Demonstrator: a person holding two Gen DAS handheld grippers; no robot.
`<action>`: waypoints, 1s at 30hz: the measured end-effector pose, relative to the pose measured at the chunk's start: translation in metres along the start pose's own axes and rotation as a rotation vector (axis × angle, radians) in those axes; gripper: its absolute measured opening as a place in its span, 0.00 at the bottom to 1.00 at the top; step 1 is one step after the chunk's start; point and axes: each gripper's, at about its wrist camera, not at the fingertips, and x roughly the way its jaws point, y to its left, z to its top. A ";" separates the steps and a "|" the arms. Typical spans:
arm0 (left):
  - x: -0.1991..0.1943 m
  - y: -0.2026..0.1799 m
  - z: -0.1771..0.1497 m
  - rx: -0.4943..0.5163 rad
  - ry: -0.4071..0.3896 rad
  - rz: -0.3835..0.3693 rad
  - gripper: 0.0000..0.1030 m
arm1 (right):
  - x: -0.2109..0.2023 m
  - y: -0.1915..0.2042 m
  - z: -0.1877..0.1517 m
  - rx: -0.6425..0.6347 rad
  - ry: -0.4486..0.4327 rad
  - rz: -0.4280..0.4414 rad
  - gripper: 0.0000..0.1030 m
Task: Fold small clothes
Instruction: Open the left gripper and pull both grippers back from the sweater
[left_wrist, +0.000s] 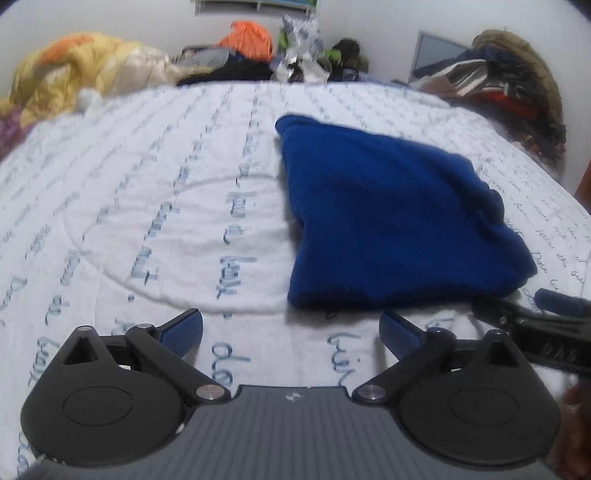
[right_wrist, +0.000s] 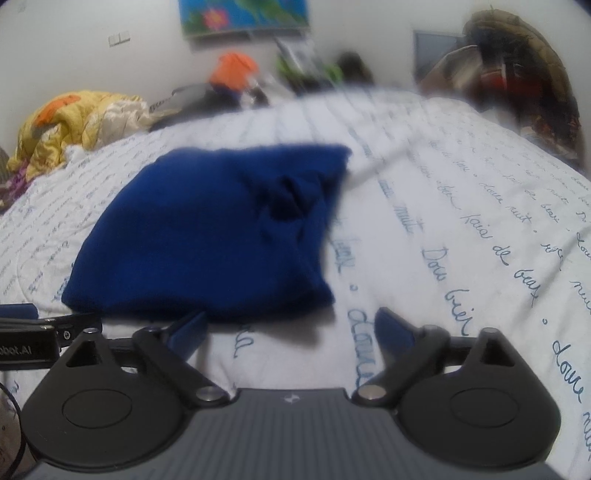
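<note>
A dark blue garment lies folded into a compact bundle on the white bedspread with blue script. In the right wrist view the garment sits ahead and to the left, with a bunched knot near its right side. My left gripper is open and empty, just short of the garment's near edge. My right gripper is open and empty, near the garment's near right corner. The right gripper shows at the right edge of the left wrist view. The left gripper shows at the left edge of the right wrist view.
A yellow and orange quilt is heaped at the far left of the bed. A pile of clothes with an orange item lies along the far edge. A dark heap of clothes sits at the far right.
</note>
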 end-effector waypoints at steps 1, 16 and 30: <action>-0.001 0.001 0.001 -0.010 0.017 -0.007 1.00 | 0.000 0.002 0.000 -0.007 0.008 -0.005 0.97; -0.020 -0.014 0.000 -0.020 0.063 0.109 1.00 | -0.022 0.015 0.001 0.012 0.129 -0.004 0.98; -0.010 -0.006 -0.003 -0.045 0.101 0.133 1.00 | -0.017 0.008 0.000 0.017 0.114 -0.049 0.98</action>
